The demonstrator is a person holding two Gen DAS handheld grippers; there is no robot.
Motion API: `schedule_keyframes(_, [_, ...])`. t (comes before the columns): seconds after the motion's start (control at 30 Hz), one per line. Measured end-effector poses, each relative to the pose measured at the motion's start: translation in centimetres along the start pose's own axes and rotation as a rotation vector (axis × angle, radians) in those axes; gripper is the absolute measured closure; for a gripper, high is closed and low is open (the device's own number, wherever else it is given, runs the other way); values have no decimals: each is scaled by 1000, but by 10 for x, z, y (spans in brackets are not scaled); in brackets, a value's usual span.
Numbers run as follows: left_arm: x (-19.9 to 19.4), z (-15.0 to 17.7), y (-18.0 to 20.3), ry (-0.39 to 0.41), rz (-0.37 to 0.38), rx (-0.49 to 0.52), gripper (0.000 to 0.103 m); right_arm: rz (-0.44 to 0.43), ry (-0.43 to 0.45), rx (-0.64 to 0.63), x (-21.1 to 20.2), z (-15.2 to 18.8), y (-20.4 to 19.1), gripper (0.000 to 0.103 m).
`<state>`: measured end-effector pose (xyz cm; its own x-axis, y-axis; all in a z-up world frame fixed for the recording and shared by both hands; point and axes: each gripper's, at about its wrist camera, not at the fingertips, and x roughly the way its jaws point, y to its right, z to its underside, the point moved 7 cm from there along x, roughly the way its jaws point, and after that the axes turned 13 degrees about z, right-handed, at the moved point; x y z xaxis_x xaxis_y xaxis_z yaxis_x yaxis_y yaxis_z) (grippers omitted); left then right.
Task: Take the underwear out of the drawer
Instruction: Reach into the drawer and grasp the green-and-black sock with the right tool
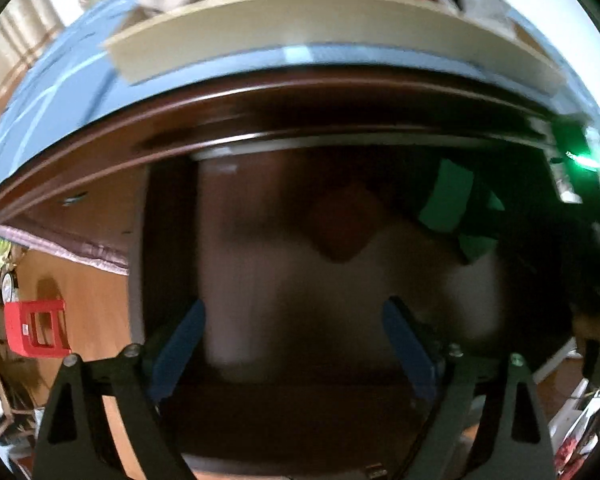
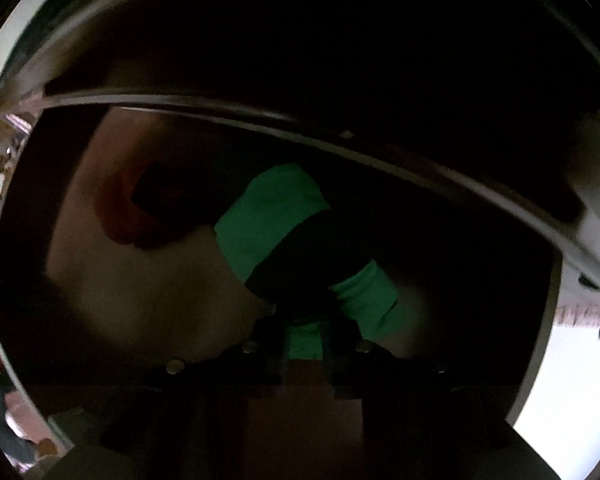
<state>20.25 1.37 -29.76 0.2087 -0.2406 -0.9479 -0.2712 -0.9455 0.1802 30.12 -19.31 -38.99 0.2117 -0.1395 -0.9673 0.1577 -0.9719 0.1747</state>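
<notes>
Dark wooden drawer [image 2: 100, 280] fills both views, pulled open. Green-and-black underwear [image 2: 276, 216] lies mid-frame inside. Right gripper [image 2: 304, 340] fingers closed on its near green edge, ready to lift it. Left gripper [image 1: 292, 344] hangs wide open above, holding nothing.

Your left gripper [image 1: 294, 344] carried flat blue pads [image 1: 180, 350] on black angular brackets, each fixed with round silver screws [image 1: 71, 360]. Your right gripper [image 2: 305, 344] showed black bracketry, dim, with similar silver screws [image 2: 175, 366].
</notes>
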Motion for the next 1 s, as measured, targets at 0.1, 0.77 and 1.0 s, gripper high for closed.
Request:
schedule_keyframes(0.1, [10, -14, 6, 7, -15, 103, 14, -51, -3, 37, -13, 8, 3, 91])
schedule_keyframes(0.77, [100, -42, 55, -8, -4, 614, 31, -133, 67, 92, -49, 18, 4, 92])
schedule_keyframes(1.0, [102, -21, 55, -51, 0, 696, 52, -149, 56, -27, -40, 6, -6, 87])
